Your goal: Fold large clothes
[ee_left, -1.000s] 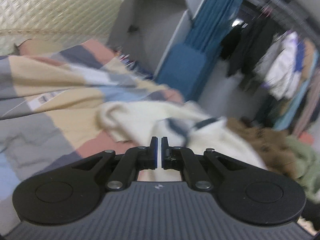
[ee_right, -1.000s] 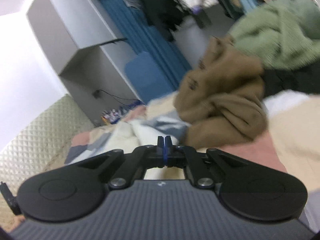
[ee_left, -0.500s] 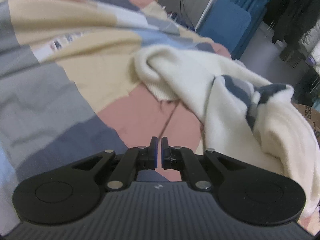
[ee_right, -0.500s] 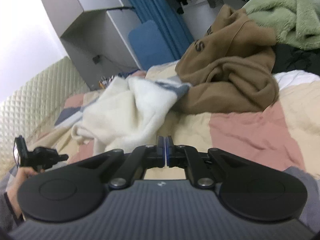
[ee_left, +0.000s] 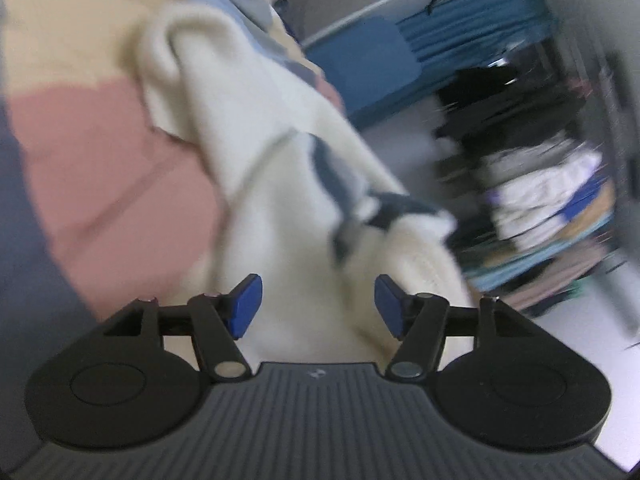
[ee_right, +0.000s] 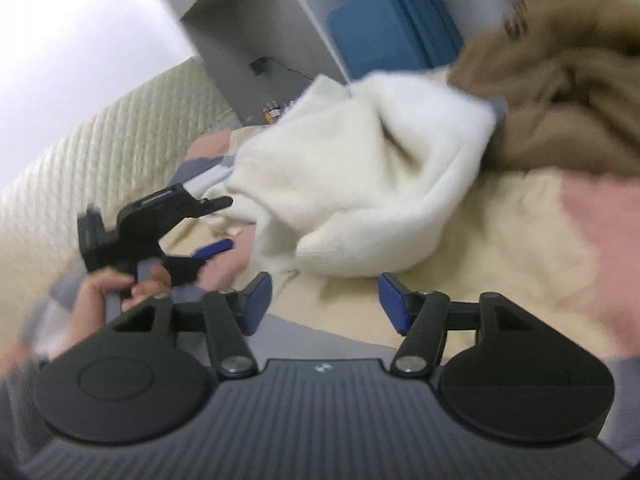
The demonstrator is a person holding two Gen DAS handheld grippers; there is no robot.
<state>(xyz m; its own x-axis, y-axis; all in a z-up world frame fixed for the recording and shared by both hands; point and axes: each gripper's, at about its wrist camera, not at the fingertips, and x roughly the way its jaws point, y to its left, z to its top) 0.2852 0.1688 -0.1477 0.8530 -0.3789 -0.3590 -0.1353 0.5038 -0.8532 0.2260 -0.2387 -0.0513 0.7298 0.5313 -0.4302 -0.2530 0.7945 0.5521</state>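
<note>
Just beyond the opening left hand-held gripper, cream sweater.

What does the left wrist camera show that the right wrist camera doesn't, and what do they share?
Only the left wrist view shows the rack of hanging clothes and the cream garment's dark striped patch. Only the right wrist view shows the brown hoodie, the quilted headboard, and the left gripper in a hand. Both show the cream garment on the patchwork bedcover, blue curtains, and jaws opening, nothing between them.
</note>
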